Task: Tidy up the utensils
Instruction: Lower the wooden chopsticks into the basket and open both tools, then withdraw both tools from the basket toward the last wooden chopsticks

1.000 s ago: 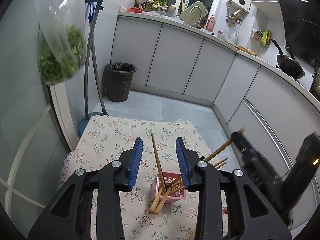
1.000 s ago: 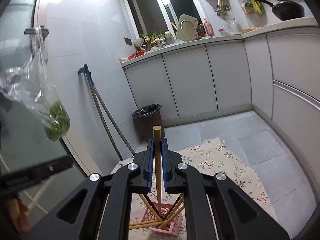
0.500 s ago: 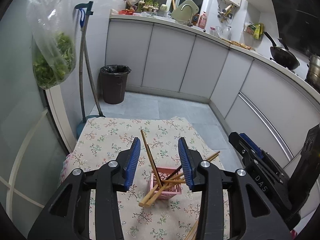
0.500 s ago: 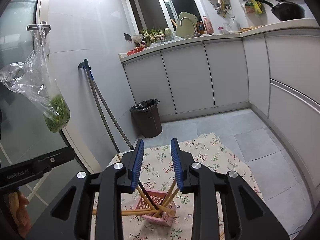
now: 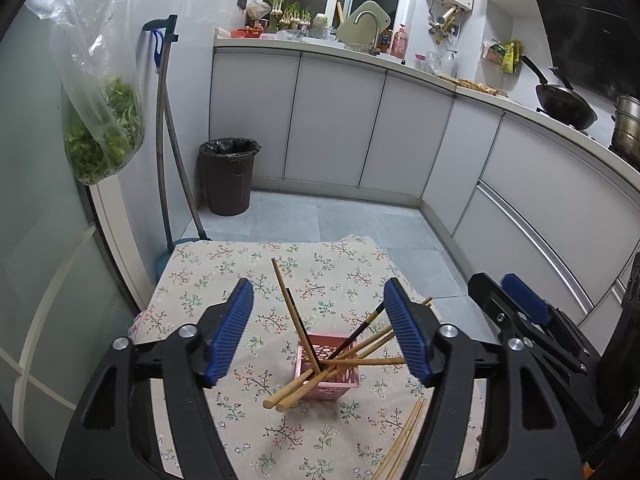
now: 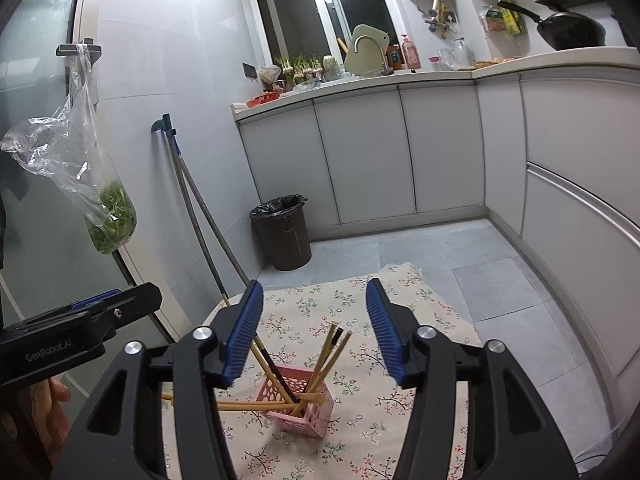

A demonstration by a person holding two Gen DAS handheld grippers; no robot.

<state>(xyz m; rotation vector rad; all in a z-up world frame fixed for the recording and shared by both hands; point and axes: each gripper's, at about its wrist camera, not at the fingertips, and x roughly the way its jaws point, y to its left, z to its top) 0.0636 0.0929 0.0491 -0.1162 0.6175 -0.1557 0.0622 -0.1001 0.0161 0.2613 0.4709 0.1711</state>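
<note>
A small pink basket (image 5: 335, 380) (image 6: 299, 412) stands on the floral tablecloth and holds several wooden chopsticks (image 5: 288, 304) (image 6: 328, 354) that lean out in different directions, one of them dark. More chopsticks (image 5: 402, 440) lie loose on the cloth to the basket's right. My left gripper (image 5: 318, 334) is open and empty, above and behind the basket. My right gripper (image 6: 314, 330) is open and empty above the basket; it shows at the right of the left wrist view (image 5: 516, 304).
The floral-cloth table (image 5: 224, 276) ends at a glass door on the left. A bag of greens (image 5: 102, 136) hangs there. Mop handles (image 5: 166, 152) lean on the wall by a dark bin (image 5: 228, 176). Grey cabinets (image 5: 332, 128) run behind and right.
My right gripper let go of the chopstick it held upright; it now stands in the basket. Both grippers opened wider and pulled back from the basket.
</note>
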